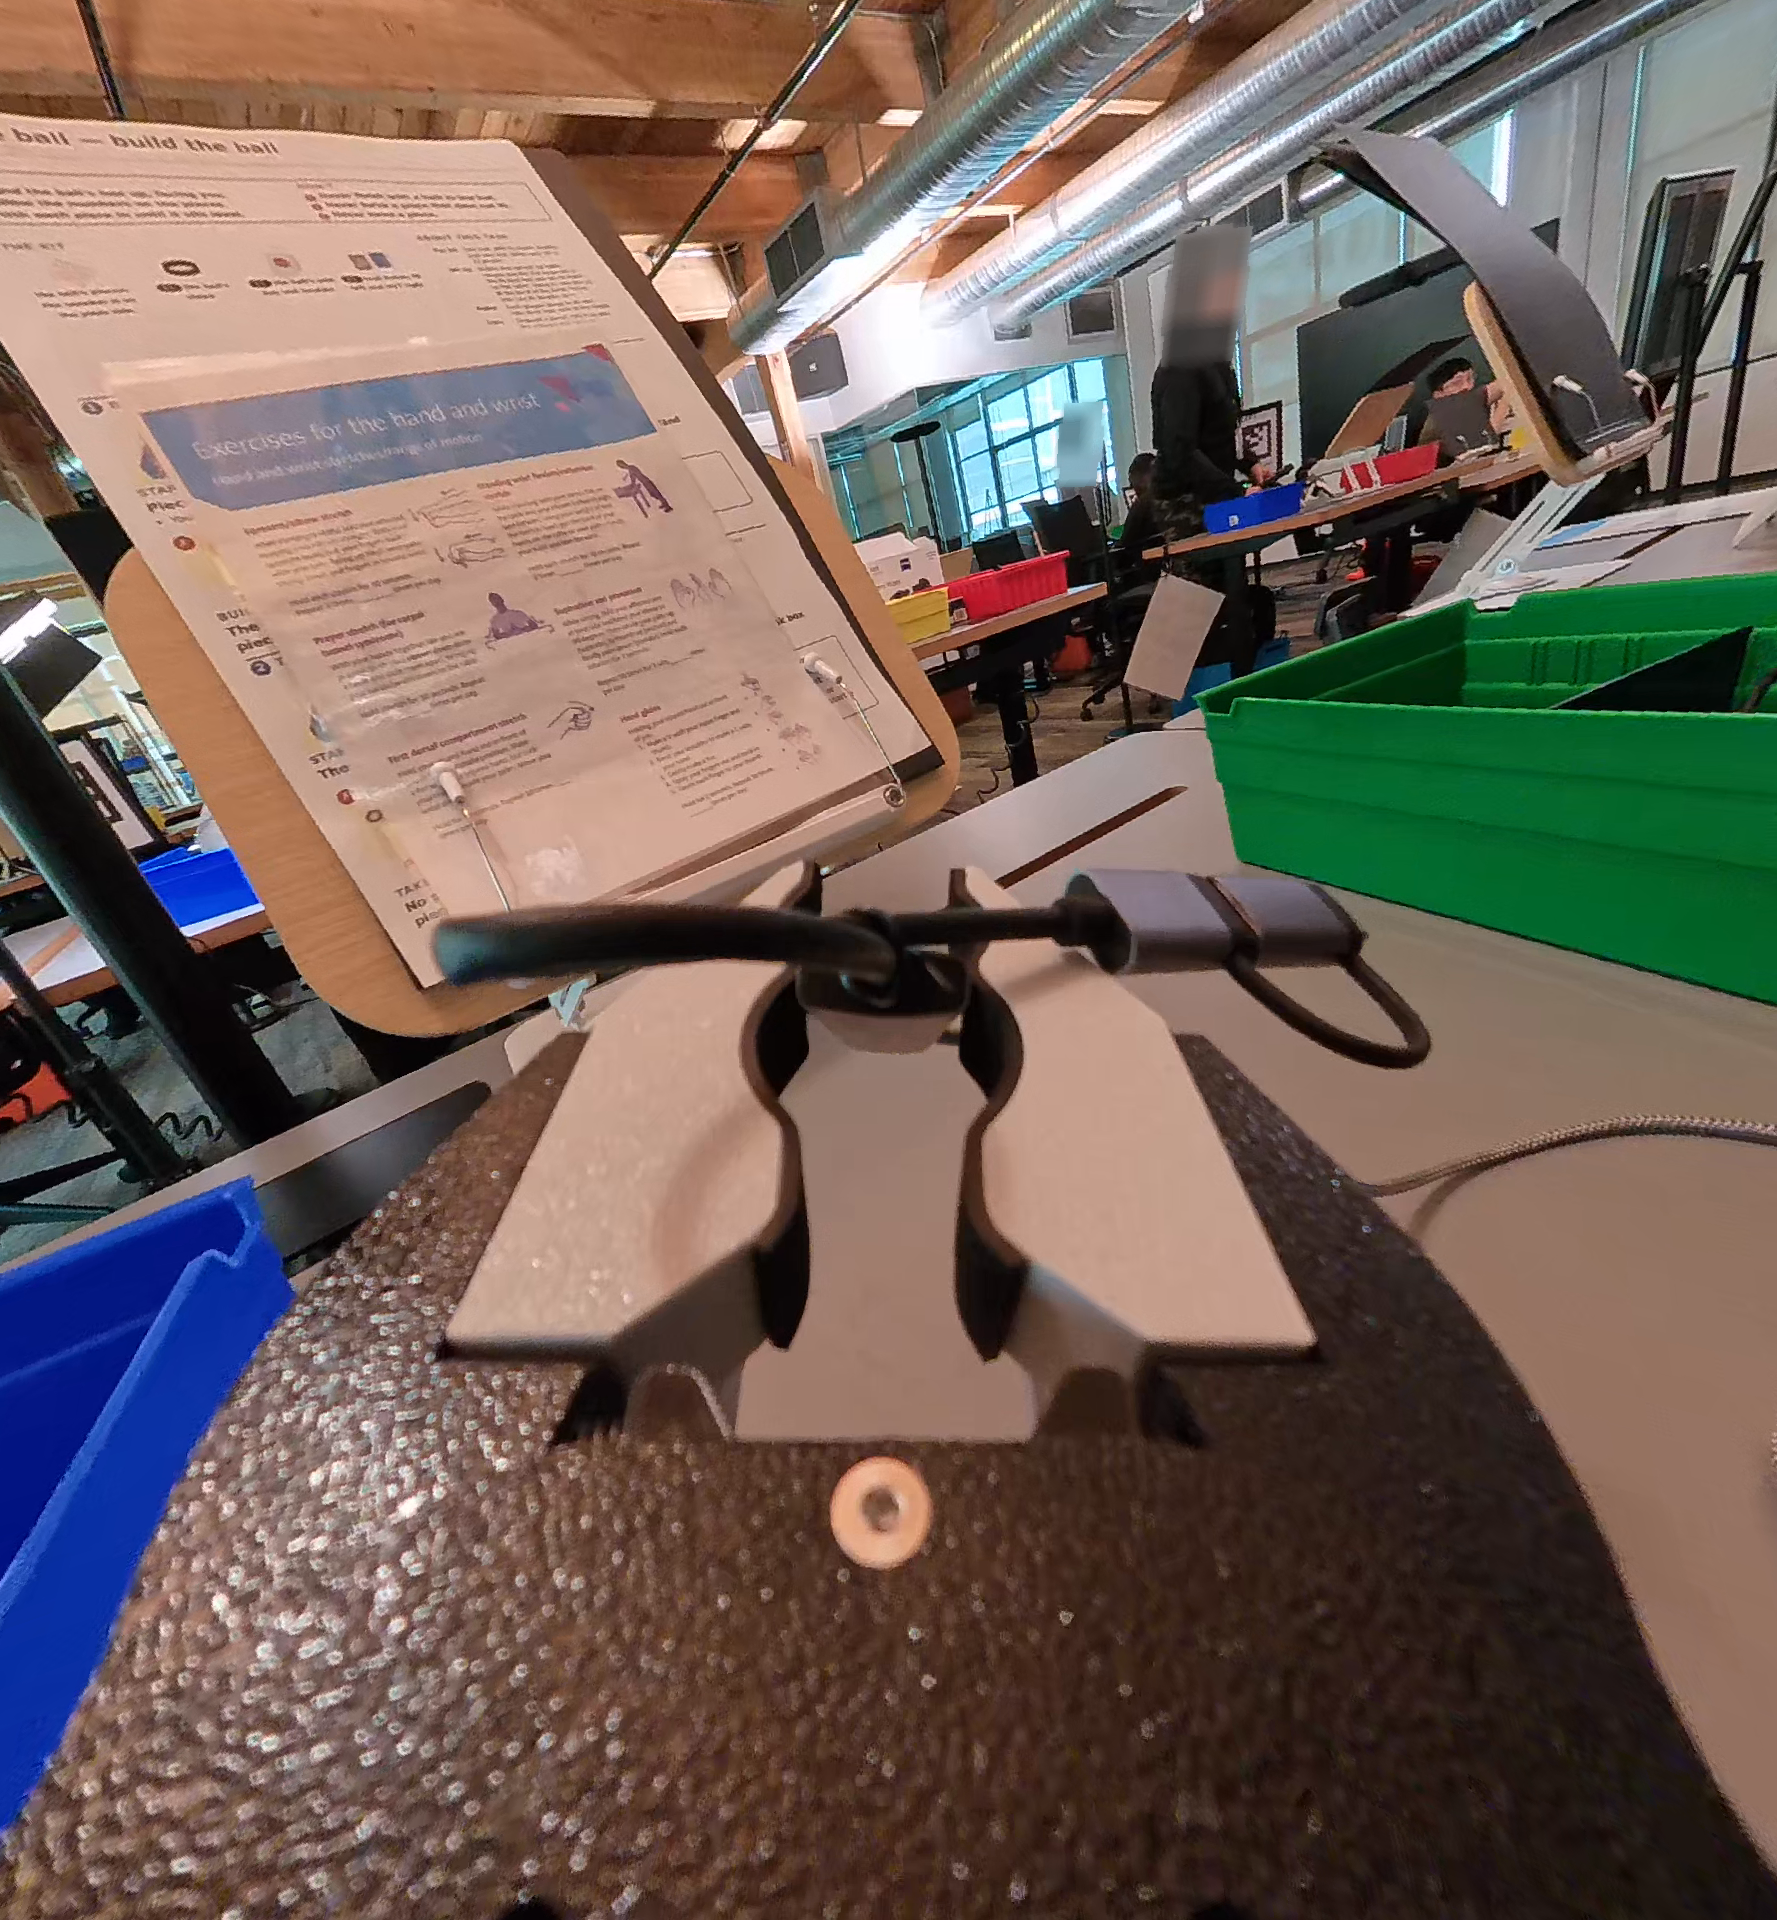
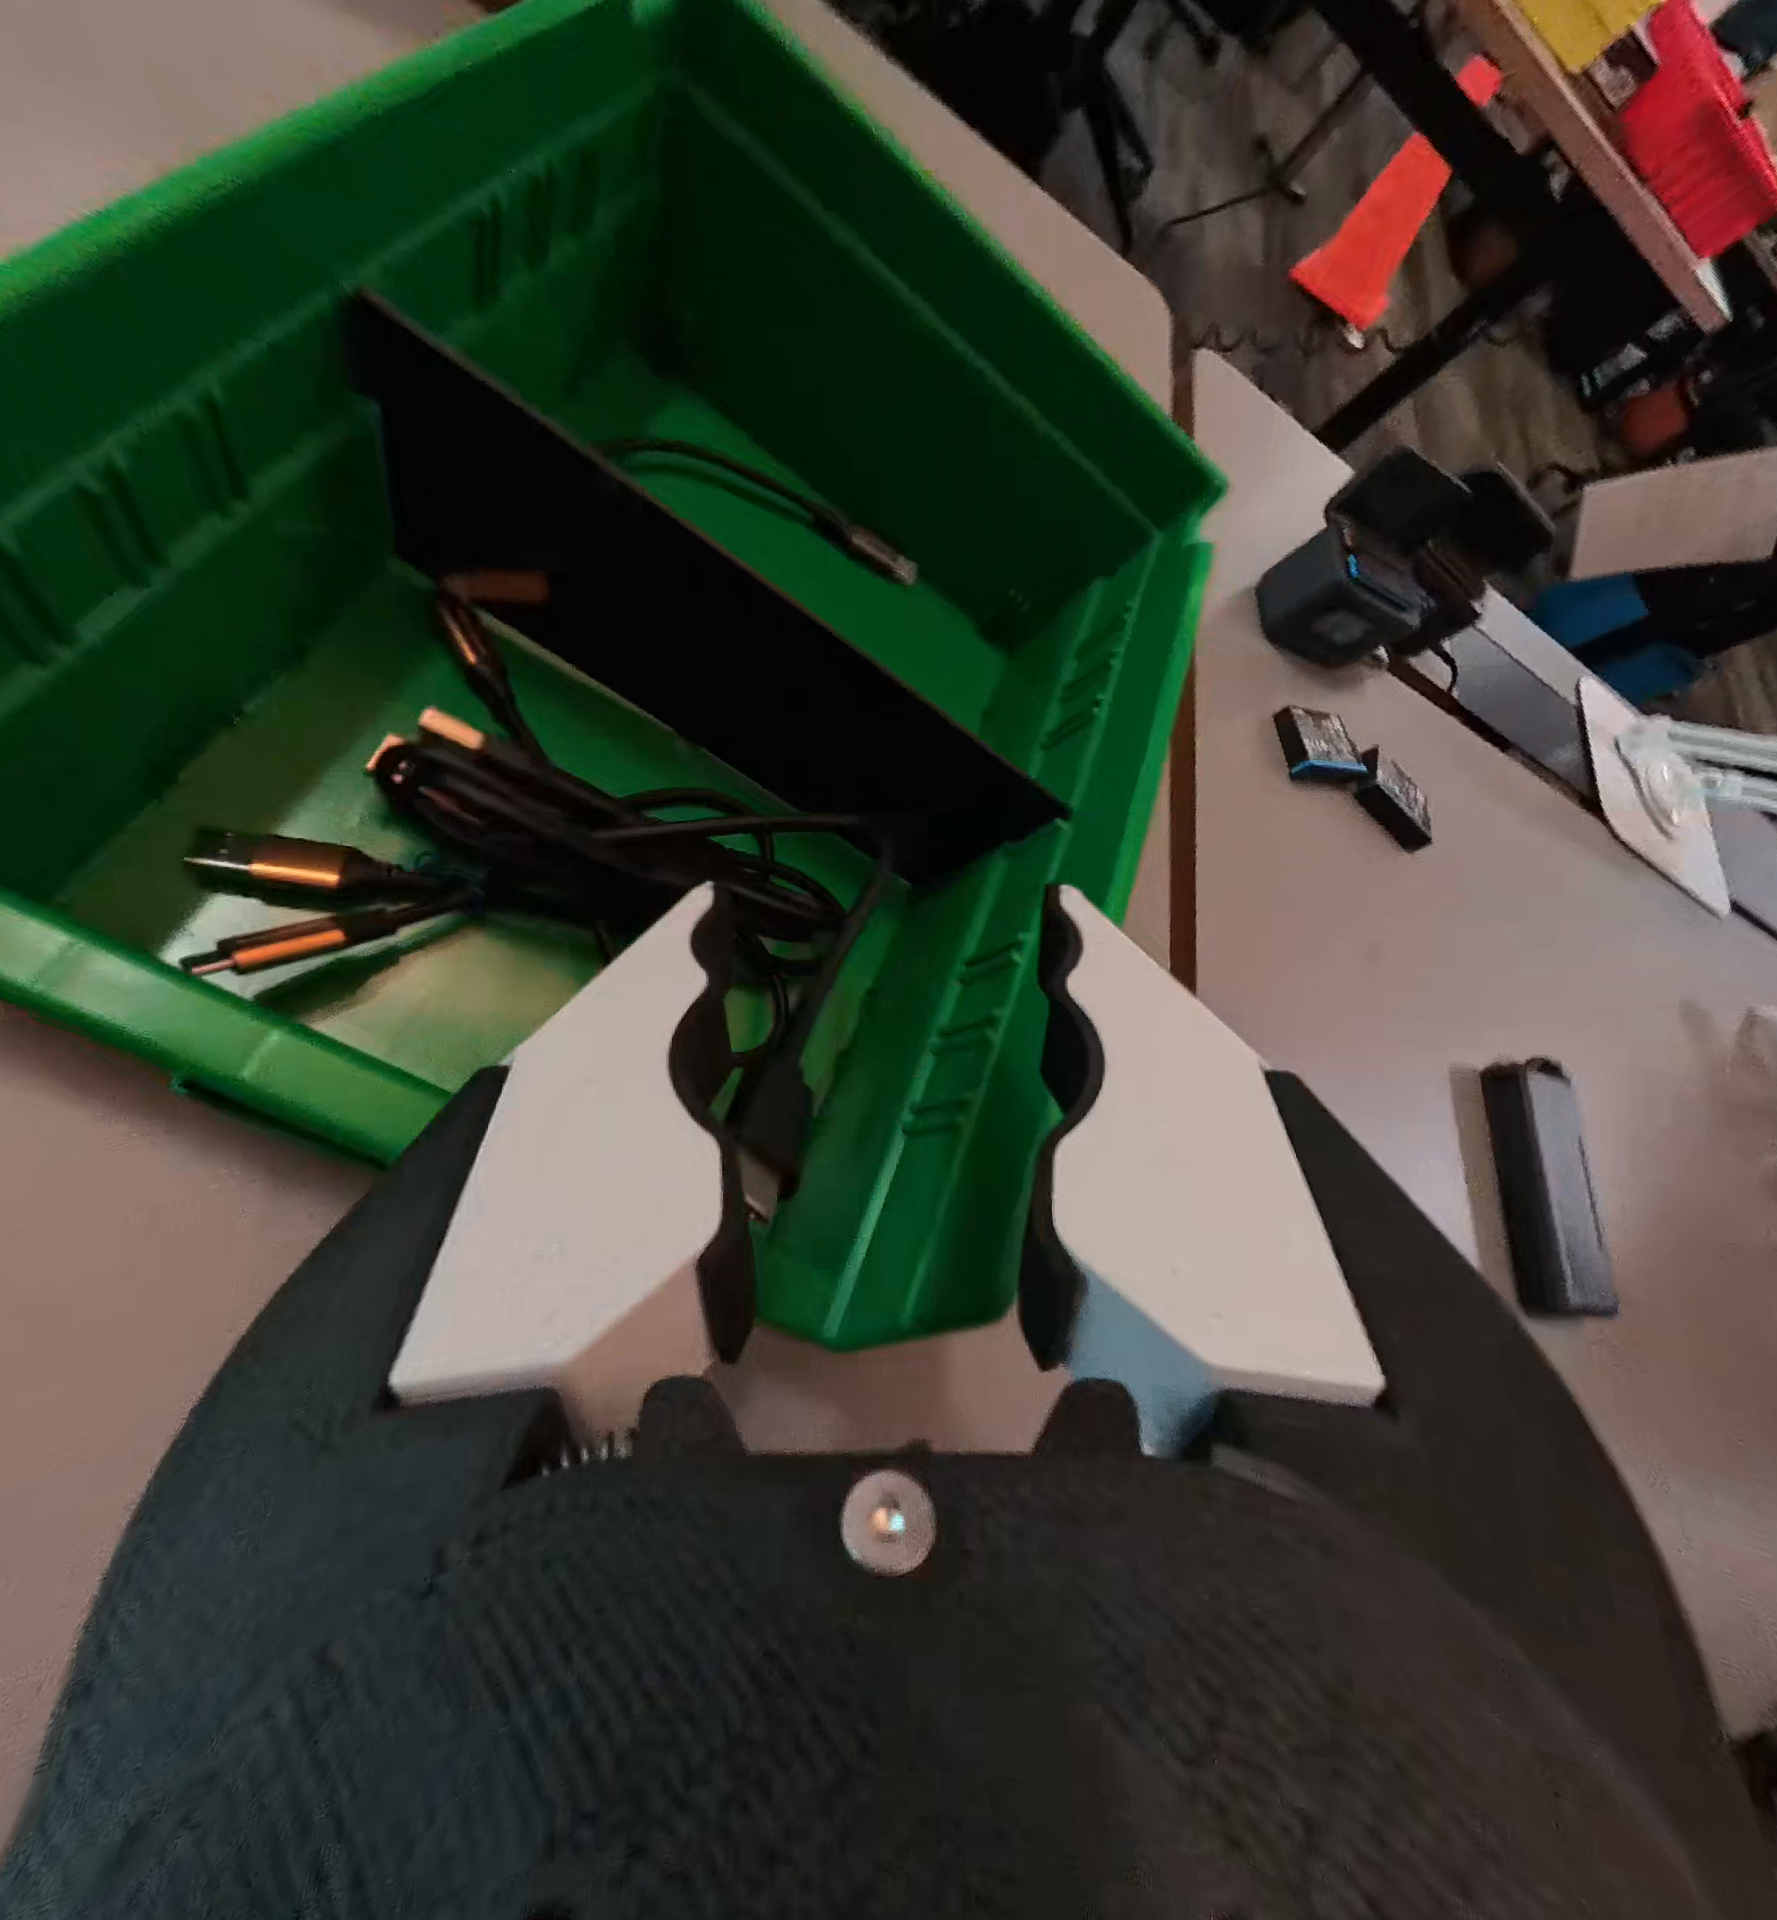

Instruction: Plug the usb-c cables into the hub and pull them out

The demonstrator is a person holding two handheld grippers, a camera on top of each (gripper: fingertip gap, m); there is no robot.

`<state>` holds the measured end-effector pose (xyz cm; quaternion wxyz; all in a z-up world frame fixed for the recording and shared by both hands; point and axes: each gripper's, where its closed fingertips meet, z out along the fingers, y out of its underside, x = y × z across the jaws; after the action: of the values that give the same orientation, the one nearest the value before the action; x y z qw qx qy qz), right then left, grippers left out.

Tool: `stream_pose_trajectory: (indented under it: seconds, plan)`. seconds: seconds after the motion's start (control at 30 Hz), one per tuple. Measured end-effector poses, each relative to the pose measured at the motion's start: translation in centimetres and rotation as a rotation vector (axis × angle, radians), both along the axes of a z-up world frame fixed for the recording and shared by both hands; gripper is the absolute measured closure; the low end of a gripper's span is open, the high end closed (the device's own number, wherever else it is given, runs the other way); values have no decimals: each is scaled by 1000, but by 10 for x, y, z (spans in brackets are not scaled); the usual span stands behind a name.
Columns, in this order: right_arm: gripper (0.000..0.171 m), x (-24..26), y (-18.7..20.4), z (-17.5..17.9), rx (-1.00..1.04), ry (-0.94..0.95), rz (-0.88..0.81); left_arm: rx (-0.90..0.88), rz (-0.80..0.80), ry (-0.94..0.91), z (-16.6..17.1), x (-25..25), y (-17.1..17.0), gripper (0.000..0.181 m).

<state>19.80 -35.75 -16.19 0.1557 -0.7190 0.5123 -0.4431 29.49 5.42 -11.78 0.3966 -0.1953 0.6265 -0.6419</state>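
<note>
In the left wrist view my left gripper (image 1: 886, 920) is shut on a black cable (image 1: 655, 940) near its fingertips. The cable runs across, and its grey plug (image 1: 1170, 920) with a tethered grey adapter (image 1: 1289, 914) sticks out to the right, above the table. In the right wrist view my right gripper (image 2: 884, 914) is open over the near corner of a green bin (image 2: 967, 1091). A black cable end (image 2: 775, 1122) hangs over the bin's rim between the fingers, beside the left finger. Several black cables (image 2: 551, 821) lie in the bin. A dark slim bar (image 2: 1549, 1184), possibly the hub, lies on the table to the right.
A black divider (image 2: 655, 623) splits the green bin (image 1: 1486, 790); one cable (image 2: 811, 520) lies in the far part. A tilted document stand (image 1: 448, 520) is ahead of the left gripper, a blue bin (image 1: 63, 1455) at left, a braided grey cable (image 1: 1590, 1143) at right. A black camera (image 2: 1383, 582) and small batteries (image 2: 1320, 738) lie on the table. There is about 45 cm between the tips of the two grippers.
</note>
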Motion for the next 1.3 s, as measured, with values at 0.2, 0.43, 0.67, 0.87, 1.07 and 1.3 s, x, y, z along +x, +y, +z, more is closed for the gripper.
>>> stream_pose_trajectory:
  seconds: [0.2,0.43,0.67,0.87,1.07,1.3]
  plan:
    - [101,-23,-9,17,10,-106,-100,0,-6,12,-3,1,-1,160]
    - [110,-21,11,46,100,-240,-52,8,-31,15,-5,-2,-7,160]
    - [147,-25,14,-28,142,104,-46,2,-55,27,-7,-4,-10,160]
    - [171,-16,1,-55,-57,322,-57,16,-72,30,-10,-5,-14,160]
    - [150,2,1,-42,-181,285,-29,17,-79,33,-10,-5,-13,160]
    - [156,14,-2,-55,-342,404,73,10,-89,52,-13,-4,-14,160]
